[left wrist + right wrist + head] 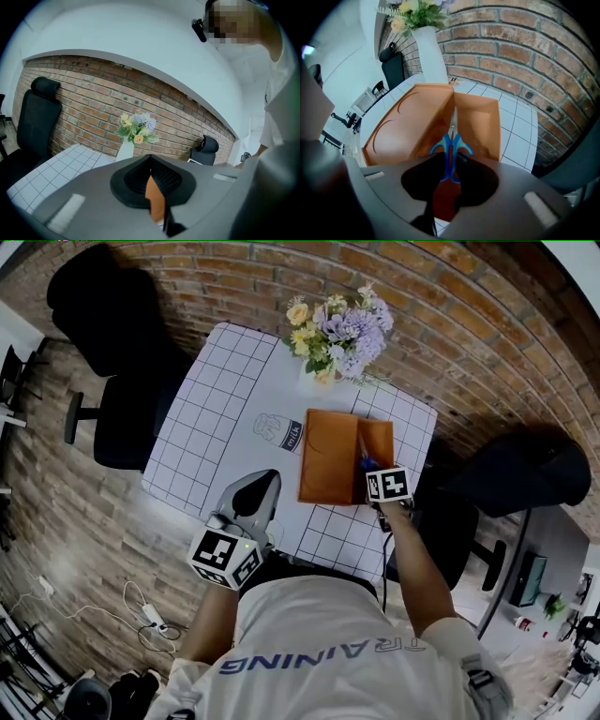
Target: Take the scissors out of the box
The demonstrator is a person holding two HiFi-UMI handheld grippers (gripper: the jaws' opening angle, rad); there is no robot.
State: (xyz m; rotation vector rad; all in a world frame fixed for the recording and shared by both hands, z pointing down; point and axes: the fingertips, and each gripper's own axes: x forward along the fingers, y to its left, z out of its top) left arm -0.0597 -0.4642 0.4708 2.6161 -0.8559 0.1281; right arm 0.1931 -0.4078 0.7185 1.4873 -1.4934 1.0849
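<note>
An orange box (pixel 378 439) lies on the white grid table (pixel 211 418), its lid (pixel 328 457) folded open to the left. My right gripper (pixel 370 470) points steeply down over the box's near end. In the right gripper view its jaws (pixel 450 165) are shut on the blue handles of the scissors (pixel 451 140). The steel blades point away along the box wall (pixel 490 124). My left gripper (pixel 258 482) hovers at the table's near edge, left of the box. Its jaws (pixel 151 168) meet at the tips with nothing between them.
A white vase of flowers (pixel 337 334) stands at the table's far edge behind the box. A flat milk carton (pixel 278 430) lies just left of the lid. Black office chairs stand at the left (pixel 122 362) and right (pixel 511 474). A brick wall (pixel 520 51) runs behind.
</note>
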